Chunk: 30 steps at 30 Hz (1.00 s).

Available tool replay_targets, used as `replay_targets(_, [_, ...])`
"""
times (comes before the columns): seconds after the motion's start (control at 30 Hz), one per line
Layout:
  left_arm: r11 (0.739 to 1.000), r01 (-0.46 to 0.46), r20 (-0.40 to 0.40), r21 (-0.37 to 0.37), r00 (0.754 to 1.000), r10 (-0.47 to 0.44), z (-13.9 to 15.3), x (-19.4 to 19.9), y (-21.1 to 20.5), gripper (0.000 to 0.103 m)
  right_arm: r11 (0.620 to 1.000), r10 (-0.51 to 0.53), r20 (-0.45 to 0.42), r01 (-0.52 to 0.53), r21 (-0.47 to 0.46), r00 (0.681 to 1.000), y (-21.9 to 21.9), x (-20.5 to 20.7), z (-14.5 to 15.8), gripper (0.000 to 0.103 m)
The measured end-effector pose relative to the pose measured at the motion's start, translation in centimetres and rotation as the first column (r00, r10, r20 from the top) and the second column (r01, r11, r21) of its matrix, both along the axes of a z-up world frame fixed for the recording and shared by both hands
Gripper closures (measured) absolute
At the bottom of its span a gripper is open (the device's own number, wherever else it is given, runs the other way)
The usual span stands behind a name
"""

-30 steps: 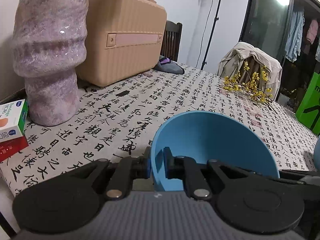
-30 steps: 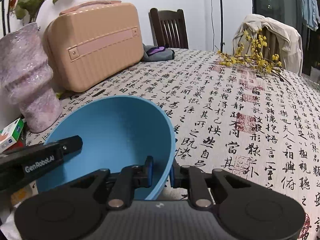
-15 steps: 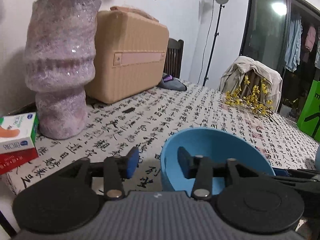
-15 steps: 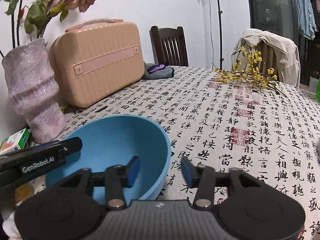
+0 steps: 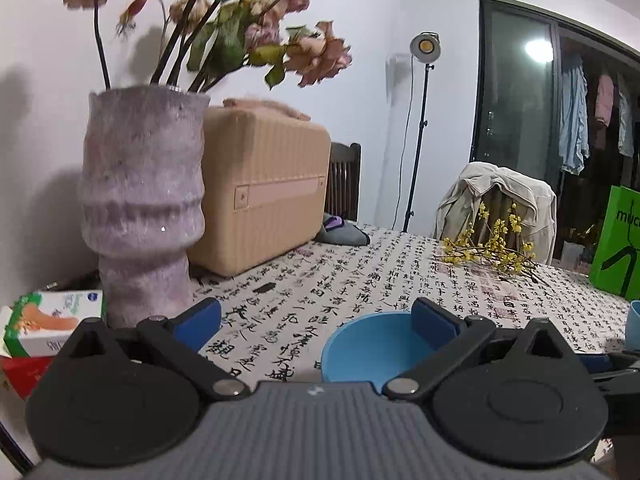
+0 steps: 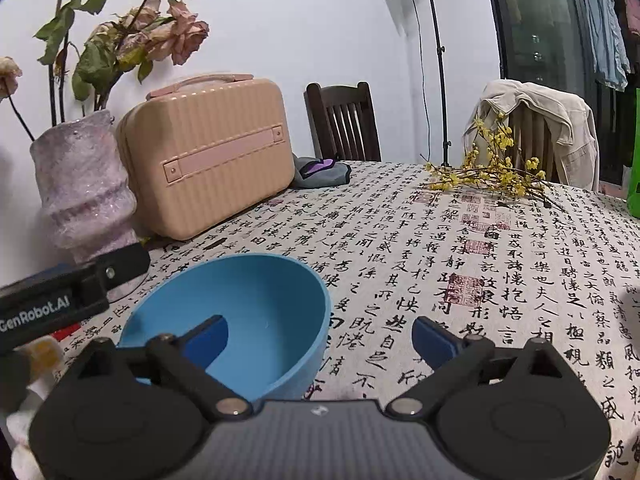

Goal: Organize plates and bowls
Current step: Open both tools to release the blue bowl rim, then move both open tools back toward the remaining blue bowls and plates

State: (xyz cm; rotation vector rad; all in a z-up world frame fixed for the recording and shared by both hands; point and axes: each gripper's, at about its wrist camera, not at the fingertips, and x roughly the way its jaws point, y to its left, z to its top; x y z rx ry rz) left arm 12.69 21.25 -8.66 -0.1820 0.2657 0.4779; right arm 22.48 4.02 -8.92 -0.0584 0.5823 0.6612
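A blue bowl [image 5: 372,354] [image 6: 248,312] stands upright on the table with the calligraphy-print cloth [image 6: 460,248]. My left gripper [image 5: 316,320] hangs just behind the bowl's left rim, its jaws opening wide. The rim lies between the blue pads [image 5: 434,322] and neither pad touches it. My right gripper [image 6: 320,340] is at the bowl's right rim, its jaws also opening. One pad [image 6: 208,340] hovers over the bowl's inside and the other stands off to the right, neither pressing. In the right wrist view, the left gripper [image 6: 72,292] shows as a black finger at the left.
A purple vase [image 5: 144,208] with dried roses and a tan hard case [image 5: 264,188] stand at the left back. Small boxes [image 5: 52,320] lie by the vase. A yellow flower branch [image 5: 492,248], a green bag [image 5: 618,248] and a pale blue vessel [image 5: 632,326] are at the right.
Both grippers went from shut on the bowl's rim to wide apart and let it go. The bowl settled flat on the cloth. Both hands drew back and rose.
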Motion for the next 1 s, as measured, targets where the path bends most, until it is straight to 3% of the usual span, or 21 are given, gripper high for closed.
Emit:
replay_targets(0.57, [0.996, 0.084, -0.012, -0.015, 0.996, -0.084, 0.2, -0.9, -1.9, 0.000, 0.998, -0.065, -0.042, 0.066, 0.009, 0.997, -4.7, -0.6, -0.1, 0.000])
replay_targets(1.0, [0.994, 0.109, -0.039, 0.008, 0.993, -0.108, -0.4, -0.6, -3.8, 0.000, 0.992, -0.129, 0.115, 0.128, 0.018, 0.985, -7.7, -2.0, 0.2, 0.000])
